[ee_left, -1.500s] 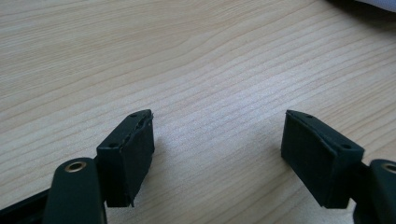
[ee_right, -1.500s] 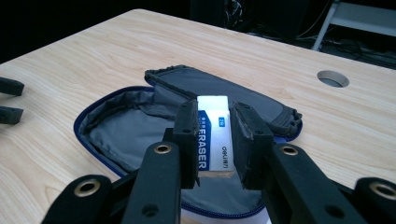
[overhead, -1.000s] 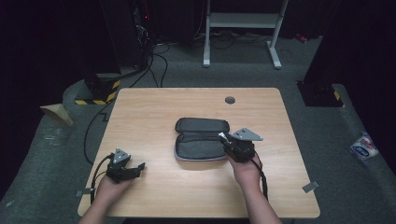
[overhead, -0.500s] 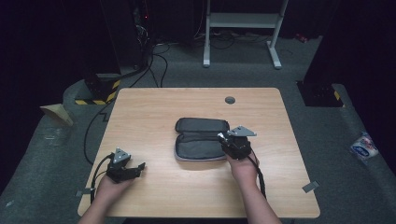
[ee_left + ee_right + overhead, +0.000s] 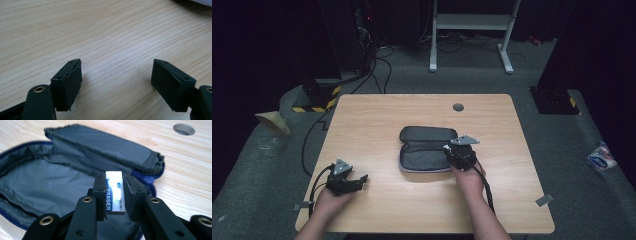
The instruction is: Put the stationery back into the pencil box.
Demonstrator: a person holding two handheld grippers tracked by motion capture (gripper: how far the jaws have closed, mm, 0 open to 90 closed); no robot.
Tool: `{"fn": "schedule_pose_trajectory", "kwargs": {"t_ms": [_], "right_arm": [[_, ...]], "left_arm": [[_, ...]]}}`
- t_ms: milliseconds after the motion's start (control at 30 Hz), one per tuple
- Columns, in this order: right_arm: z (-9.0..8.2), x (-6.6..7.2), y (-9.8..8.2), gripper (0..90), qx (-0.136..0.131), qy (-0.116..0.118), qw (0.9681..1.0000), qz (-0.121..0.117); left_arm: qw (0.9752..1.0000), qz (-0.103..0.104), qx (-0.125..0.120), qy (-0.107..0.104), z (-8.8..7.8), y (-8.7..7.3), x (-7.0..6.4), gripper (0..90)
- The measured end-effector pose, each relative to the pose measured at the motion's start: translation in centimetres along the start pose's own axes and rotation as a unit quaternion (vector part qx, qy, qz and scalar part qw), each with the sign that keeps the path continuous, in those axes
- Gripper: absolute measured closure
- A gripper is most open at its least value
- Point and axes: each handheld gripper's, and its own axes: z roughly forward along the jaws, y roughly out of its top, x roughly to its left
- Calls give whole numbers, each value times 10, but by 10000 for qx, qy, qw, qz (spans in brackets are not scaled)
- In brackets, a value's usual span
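- The right hand-held gripper was clenched on a white eraser; the eraser was held upright between the two black pads, one pad on each of its long sides; blue lettering could be read along its sleeve in the right gripper view.
- An open grey pencil case lay directly ahead of and beneath that hand-held gripper; its lined inside was spread out below the eraser, and its flap was folded back on the far side; a blue zip edge was seen just to the right of the jaws.
- In the high view the right hand-held gripper was seen at the right end of the pencil case, over its nearer half; whether the eraser touched the lining could not be told.
- A round hole in the surface lay well beyond the right hand-held gripper, past the case and off to the right.
- The left hand-held gripper was released; its jaws stood wide apart with only bare wood grain between them; nothing was gripped.
- In the high view the left hand-held gripper was held low near the front left corner of the surface, well apart from the pencil case, with its jaws pointed towards the case's side.
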Motion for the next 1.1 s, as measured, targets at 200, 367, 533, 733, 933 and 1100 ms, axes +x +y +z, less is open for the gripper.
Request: {"fn": "schedule_pose_trajectory", "kwargs": {"t_ms": [200, 367, 533, 733, 933, 1100], "right_arm": [[4, 3, -3, 724, 19, 50, 10000, 81], [3, 3, -3, 724, 19, 62, 9999, 81], [2, 5, -4, 721, 2, 65, 9999, 78], [5, 4, -6, 614, 56, 162, 9998, 91], [-3, 6, -1, 552, -153, 245, 9996, 69], [-14, 0, -1, 475, -325, 273, 9990, 113]], "left_arm": [[10000, -33, -20, 21, 0, -1, -1, 249], [10000, -38, -18, 23, 0, -1, -1, 249], [10000, -19, -5, 26, -1, -1, -1, 249], [10000, -16, -8, 24, -1, -1, -1, 249], [10000, -20, -5, 26, -1, -1, -1, 249], [10000, -20, -5, 25, -1, -1, -1, 249]]}}
